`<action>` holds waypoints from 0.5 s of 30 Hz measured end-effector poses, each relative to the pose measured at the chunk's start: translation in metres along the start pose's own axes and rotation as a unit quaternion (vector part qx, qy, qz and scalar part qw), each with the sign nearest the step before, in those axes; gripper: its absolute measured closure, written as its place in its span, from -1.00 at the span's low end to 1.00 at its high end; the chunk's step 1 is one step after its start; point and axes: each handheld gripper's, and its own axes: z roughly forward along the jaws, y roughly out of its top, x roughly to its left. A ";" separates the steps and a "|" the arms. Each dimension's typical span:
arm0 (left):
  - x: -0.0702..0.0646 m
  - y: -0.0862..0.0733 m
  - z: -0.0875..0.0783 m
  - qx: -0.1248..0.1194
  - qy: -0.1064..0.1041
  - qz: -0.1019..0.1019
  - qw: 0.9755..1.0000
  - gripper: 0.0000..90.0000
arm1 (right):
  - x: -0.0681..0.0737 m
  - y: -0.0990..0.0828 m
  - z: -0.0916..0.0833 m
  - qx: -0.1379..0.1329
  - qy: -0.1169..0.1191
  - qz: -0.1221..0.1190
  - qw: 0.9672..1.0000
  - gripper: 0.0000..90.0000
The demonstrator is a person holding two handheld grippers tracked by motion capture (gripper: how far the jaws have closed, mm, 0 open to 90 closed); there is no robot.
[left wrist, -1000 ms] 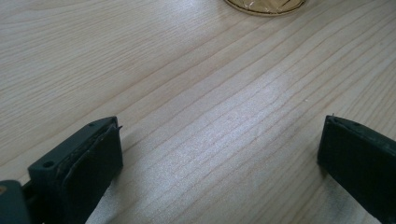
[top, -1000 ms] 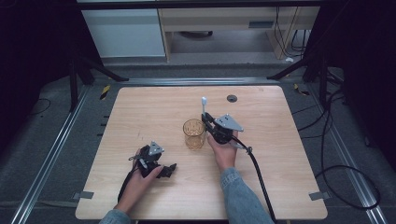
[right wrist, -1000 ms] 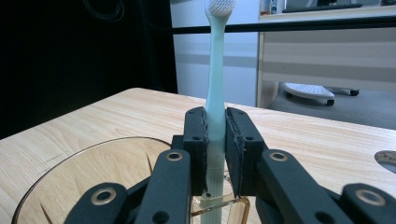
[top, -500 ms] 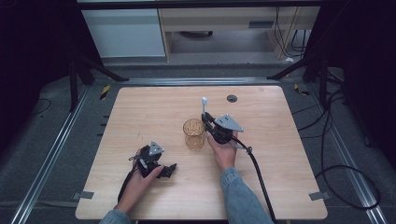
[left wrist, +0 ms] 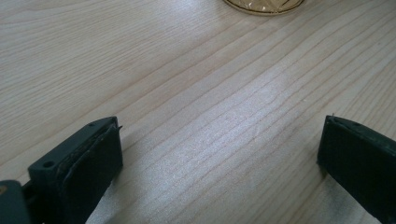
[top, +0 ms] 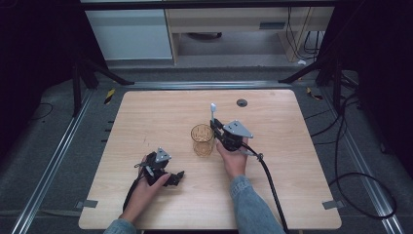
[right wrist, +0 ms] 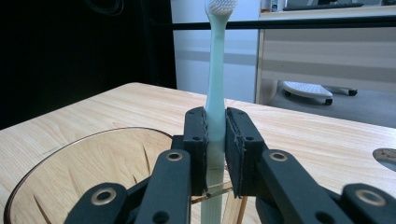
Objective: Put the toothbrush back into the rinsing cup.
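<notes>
Wooden table [top: 146, 122]; amber glass [top: 202, 140] beside toothbrush [right wrist: 215, 93] clamped in right tool [right wrist: 215, 140].

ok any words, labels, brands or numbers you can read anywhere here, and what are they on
None can be read.
toothbrush in the right gripper: plain handle, no print visible.
amber glass cup: no marking visible.
wooden table: bare grain.
cabinet behind the table: a small grey patch, too blurred to read.

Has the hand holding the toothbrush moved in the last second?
No. The right gripper keeps the toothbrush beside the amber glass, as before.
</notes>
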 end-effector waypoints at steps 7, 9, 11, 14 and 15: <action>0.000 0.000 0.000 0.000 0.000 0.000 1.000 -1.00 | -0.001 -0.001 0.000 0.006 0.002 0.004 1.000 0.75; 0.000 0.000 0.000 0.000 0.000 0.000 1.000 -1.00 | -0.001 -0.001 0.000 0.007 0.002 0.004 1.000 0.75; 0.000 0.000 0.000 0.000 0.000 0.000 1.000 -1.00 | -0.001 -0.002 0.000 0.006 0.002 0.004 1.000 0.75; 0.000 0.000 0.000 0.000 0.000 0.000 1.000 -1.00 | -0.002 -0.002 -0.001 0.007 0.001 0.007 1.000 0.75; 0.000 0.000 0.000 0.000 0.000 0.000 1.000 -1.00 | -0.002 -0.003 -0.001 0.008 0.001 0.010 1.000 0.75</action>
